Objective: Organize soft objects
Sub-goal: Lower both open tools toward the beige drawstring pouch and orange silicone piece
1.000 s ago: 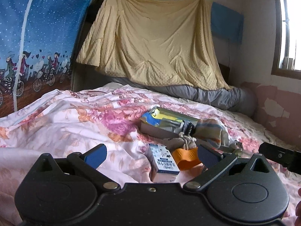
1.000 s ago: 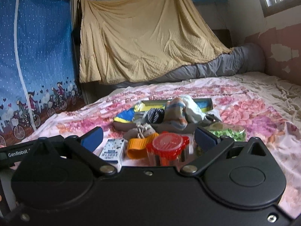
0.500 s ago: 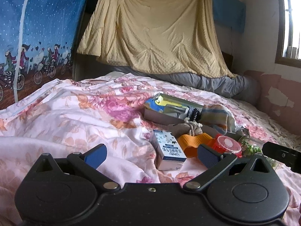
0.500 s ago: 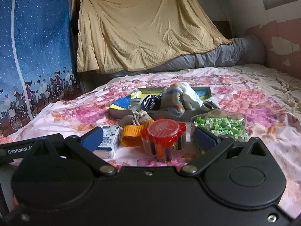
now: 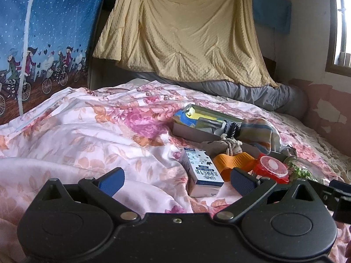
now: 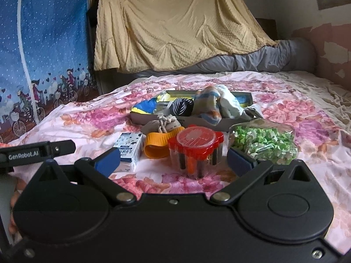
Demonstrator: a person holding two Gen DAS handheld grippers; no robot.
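A low grey cardboard tray (image 6: 228, 121) (image 5: 186, 131) lies mid-bed holding soft items: a striped sock (image 6: 208, 107) (image 5: 256, 131), a black-and-white rolled sock (image 6: 181, 107), white cloth (image 6: 230, 105) and blue-yellow fabric (image 6: 144, 107) (image 5: 186, 118). In front of it sits a beige drawstring pouch (image 6: 164, 125) (image 5: 221, 146). My left gripper (image 5: 176, 180) is open and empty, short of the milk carton (image 5: 200, 172). My right gripper (image 6: 173, 161) is open and empty, with the red-lidded jar (image 6: 196, 146) just ahead between its fingers.
An orange cup (image 6: 159, 144) (image 5: 237, 162), a small milk carton (image 6: 129, 150) and a clear bag of green-white pieces (image 6: 263, 141) lie on the floral bedspread (image 5: 87, 135). A grey rolled quilt (image 6: 252, 62) and a hanging yellow blanket (image 5: 186, 32) stand behind. The left gripper's body (image 6: 37, 152) shows at left.
Both grippers have tilted down and moved closer to the items. The red-lidded jar and the green bag now show more fully; nothing was grasped.
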